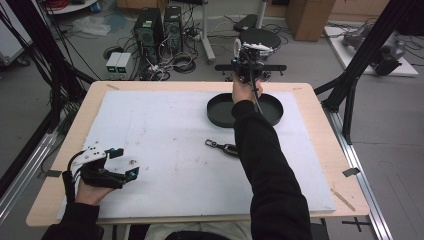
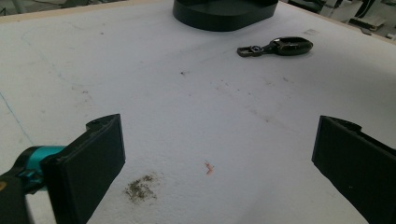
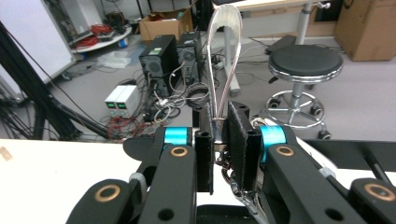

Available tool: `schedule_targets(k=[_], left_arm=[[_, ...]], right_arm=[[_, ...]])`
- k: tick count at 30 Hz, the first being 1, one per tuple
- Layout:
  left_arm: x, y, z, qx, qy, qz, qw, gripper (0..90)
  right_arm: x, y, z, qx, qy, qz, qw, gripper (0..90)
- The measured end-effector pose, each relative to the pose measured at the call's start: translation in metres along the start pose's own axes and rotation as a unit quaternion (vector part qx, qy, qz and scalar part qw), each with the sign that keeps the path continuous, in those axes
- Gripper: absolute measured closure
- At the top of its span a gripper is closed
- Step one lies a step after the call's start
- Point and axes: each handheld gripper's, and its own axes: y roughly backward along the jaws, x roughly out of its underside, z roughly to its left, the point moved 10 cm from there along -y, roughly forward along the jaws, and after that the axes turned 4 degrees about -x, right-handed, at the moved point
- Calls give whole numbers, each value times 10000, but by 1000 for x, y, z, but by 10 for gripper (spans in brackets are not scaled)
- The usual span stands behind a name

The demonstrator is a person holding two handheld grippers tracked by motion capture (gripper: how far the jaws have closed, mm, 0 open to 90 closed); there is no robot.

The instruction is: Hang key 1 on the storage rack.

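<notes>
Your right gripper, jaws clamped on a silver loop pointing upward, hangs directly above the black tray; your left gripper rests wide open.

The right gripper is clamping the base of a silver loop that is standing upright between its jaws, with a stool, computer towers and a box sitting on the floor beyond
</notes>
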Motion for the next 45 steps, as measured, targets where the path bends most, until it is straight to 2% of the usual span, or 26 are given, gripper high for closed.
schedule_targets(k=[5, 9, 13, 16, 21, 23, 24, 28, 32, 34, 37, 39, 42, 45], left_arm=[[0, 0, 0, 1, -1, 16, 10000, 30], [0, 0, 0, -5, -23, 13, 10000, 30], [0, 1, -1, -3, -35, 16, 10000, 30], [1, 1, 0, 7, -22, 26, 10000, 30], [1, 1, -1, 0, -37, 38, 10000, 30], [1, 2, -1, -7, -54, 40, 10000, 30], [1, 2, -1, -10, -68, 51, 10000, 30], [2, 3, -1, -13, -44, 47, 10000, 30], [2, 3, -1, -5, -31, 54, 10000, 30], [3, 3, -1, -11, -44, 69, 10000, 30], [3, 3, -2, -4, -71, 96, 9999, 30], [3, 3, -2, -16, -84, 107, 9999, 30], [4, 2, -2, -21, -69, 122, 9999, 30], [4, 2, -2, -30, -57, 116, 9999, 30]], right_arm=[[0, 8, 9, 102, 224, -46, 9997, 814], [1, 8, 19, 102, 494, -70, 9987, 810], [3, 4, 8, 258, 347, 9, 9991, 805], [6, 6, 4, 214, 193, 100, 9995, 792], [9, 6, 13, 161, 564, 163, 9981, 776], [12, 5, 18, 75, 591, 246, 9979, 767], [14, 5, 21, 23, 587, 270, 9979, 743], [13, 7, 27, 64, 796, 232, 9965, 636], [10, 14, 25, -24, 934, 263, 9953, 434], [8, 21, 20, -5, 952, 270, 9951, 380], [8, 34, 10, -162, 887, 87, 9959, 277], [13, 40, 0, -99, 911, 165, 9957, 239], [21, 52, -12, -236, 872, 131, 9958, 198], [27, 64, -19, -503, 992, 57, 9938, 112]])
